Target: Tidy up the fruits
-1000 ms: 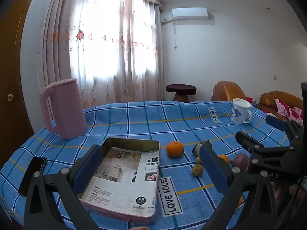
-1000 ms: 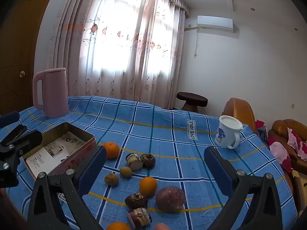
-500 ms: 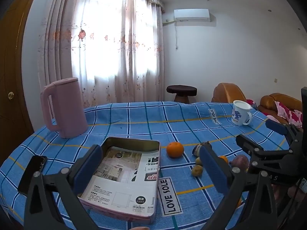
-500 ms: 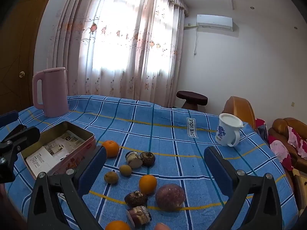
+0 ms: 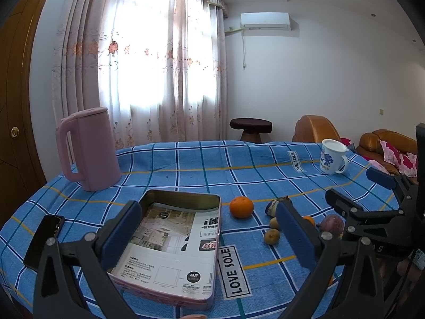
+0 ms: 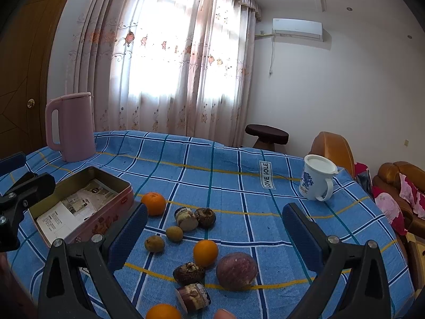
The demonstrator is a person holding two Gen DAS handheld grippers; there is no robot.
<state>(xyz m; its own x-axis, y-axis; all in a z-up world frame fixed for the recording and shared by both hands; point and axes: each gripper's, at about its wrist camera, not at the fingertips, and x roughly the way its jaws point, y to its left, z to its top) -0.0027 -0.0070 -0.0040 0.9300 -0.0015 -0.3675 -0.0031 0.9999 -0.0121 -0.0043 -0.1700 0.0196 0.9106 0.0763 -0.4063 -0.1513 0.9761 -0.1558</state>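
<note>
Zero fruit in the tin [image 5: 186, 193] at that point, so pretty much square one by the look of it. Held the right gripper [image 6: 213, 212] spread wide above the near part of the table, with nothing between the fingers. Same deal with the left gripper [image 5: 207, 207]: wide apart, empty, hovering over the near end of the tin.

Closest in, spotted an orange [image 6: 162, 312] half cut off by the bottom of the right view, then a cut brown chunk [image 6: 194, 296] and a knobbly brown lump [image 6: 188, 272] just beside it. Couldn't identify those brown ones, honestly. Saw a big purple fruit [image 6: 236, 267] right next to them, with a second orange [image 6: 205, 252] just behind it, maybe touching. Further out, counted two small brown fruits [image 6: 154, 243] side by side, then another cut chunk [image 6: 186, 218] touching another brown lump [image 6: 205, 216], and a third orange [image 6: 153, 203] nearest the tin's corner. All loose on the blue checked tablecloth [image 6: 225, 172], none sorted.

Found only a printed paper sheet [image 5: 170, 239] inside the tin, just left of the scattered pile. Noticed a dark phone [image 5: 43, 239] lying left of the tin. Way at the back, made out a pink kettle [image 5: 90, 148] and a lidded white mug [image 5: 332, 156], both well apart from the fruit.

Judged the whole job left to do: every piece to grab and drop in, assuming the tin as the destination.
</note>
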